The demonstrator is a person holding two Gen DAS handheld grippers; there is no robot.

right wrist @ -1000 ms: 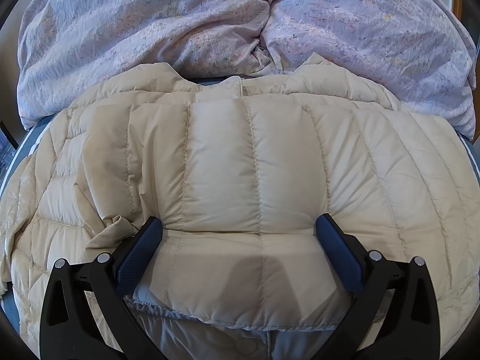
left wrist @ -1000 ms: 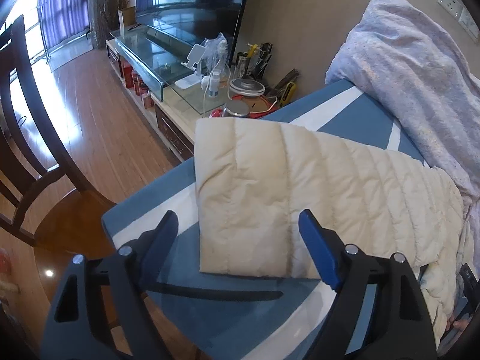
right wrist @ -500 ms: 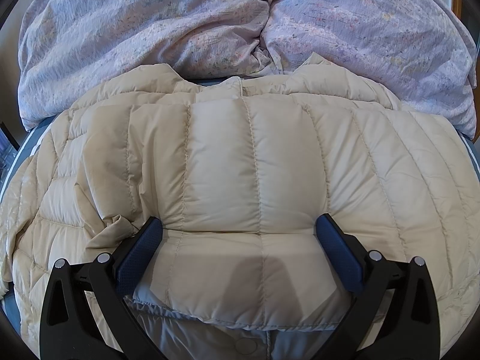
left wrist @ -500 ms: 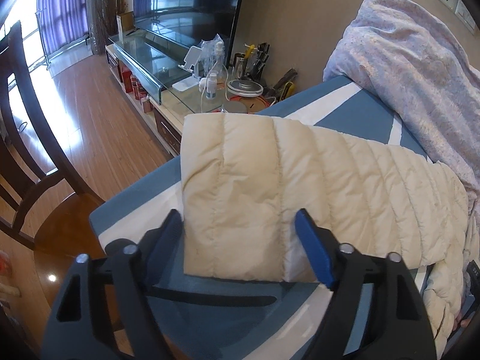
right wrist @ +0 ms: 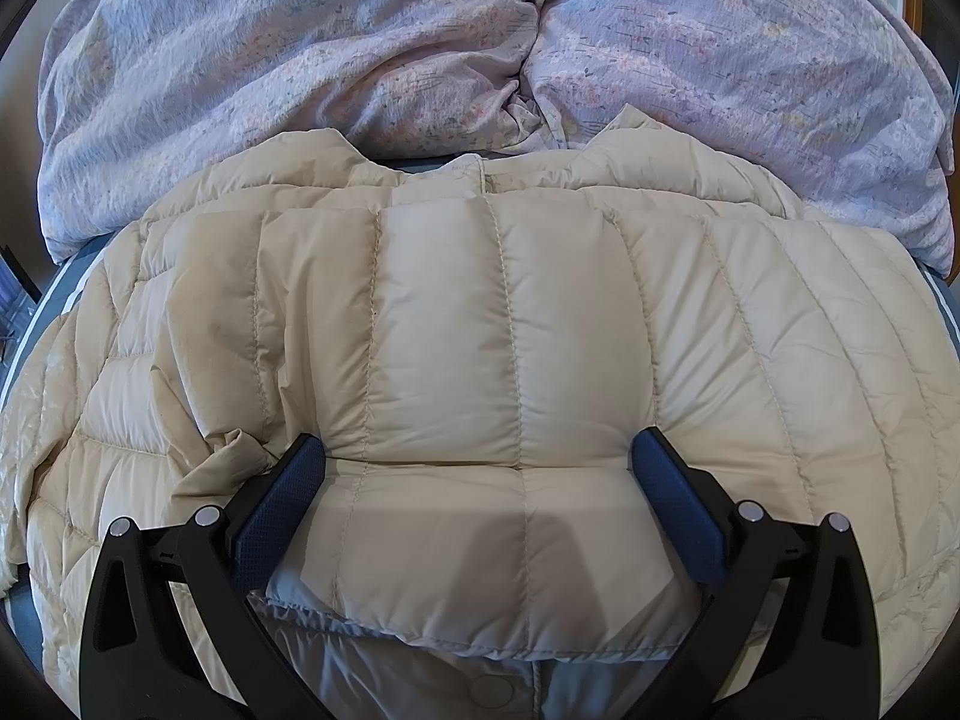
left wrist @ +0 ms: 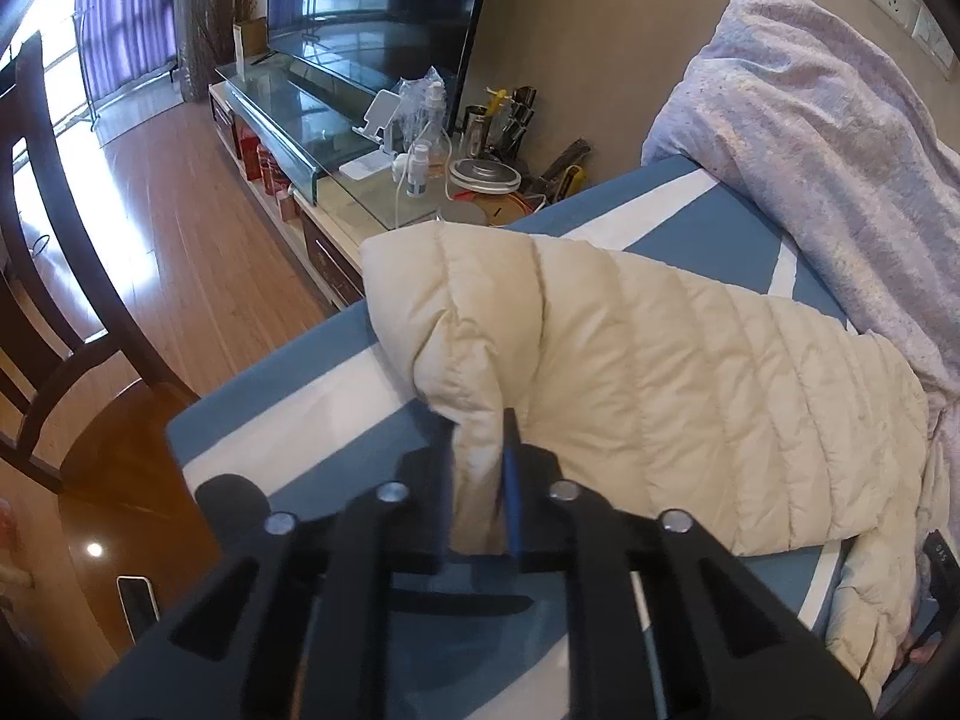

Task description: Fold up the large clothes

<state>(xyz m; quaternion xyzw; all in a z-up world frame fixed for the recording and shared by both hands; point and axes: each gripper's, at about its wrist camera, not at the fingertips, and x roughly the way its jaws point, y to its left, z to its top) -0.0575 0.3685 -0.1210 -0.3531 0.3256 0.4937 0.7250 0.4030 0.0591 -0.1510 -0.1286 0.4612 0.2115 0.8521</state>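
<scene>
A cream quilted down jacket (right wrist: 492, 324) lies spread on the blue bed, its collar toward the lilac duvet. In the left wrist view one sleeve (left wrist: 630, 348) stretches across the blue and white sheet (left wrist: 312, 384). My left gripper (left wrist: 480, 468) is shut on the cuff end of that sleeve, which bunches up between the fingers. My right gripper (right wrist: 480, 480) is open and empty, its blue pads (right wrist: 282, 498) straddling a folded sleeve that lies across the jacket's body.
A lilac floral duvet (right wrist: 468, 48) is heaped at the head of the bed and shows in the left wrist view (left wrist: 840, 150). Beyond the bed's edge stand a glass TV cabinet (left wrist: 312, 120) with bottles and tools, a dark wooden chair (left wrist: 66, 276) and wood floor.
My left gripper moved forward onto the sleeve's cuff and closed on it; the cuff is now pinched and lifted. The right gripper has not moved.
</scene>
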